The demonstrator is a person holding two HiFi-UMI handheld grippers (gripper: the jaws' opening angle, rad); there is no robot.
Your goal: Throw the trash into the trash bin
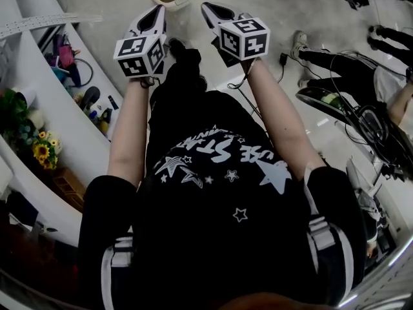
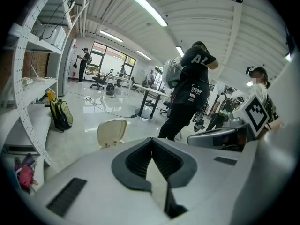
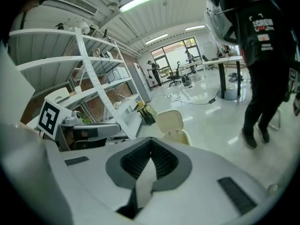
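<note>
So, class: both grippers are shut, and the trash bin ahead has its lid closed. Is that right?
No. The trash bin has its lid open, as the left gripper view shows. The left gripper and right gripper are shut.

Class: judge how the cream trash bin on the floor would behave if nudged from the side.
The trash bin looks like thin plastic, so it is probably light. On the glossy floor it would likely slide. Its raised lid may make it tip backward if pushed high.
</note>
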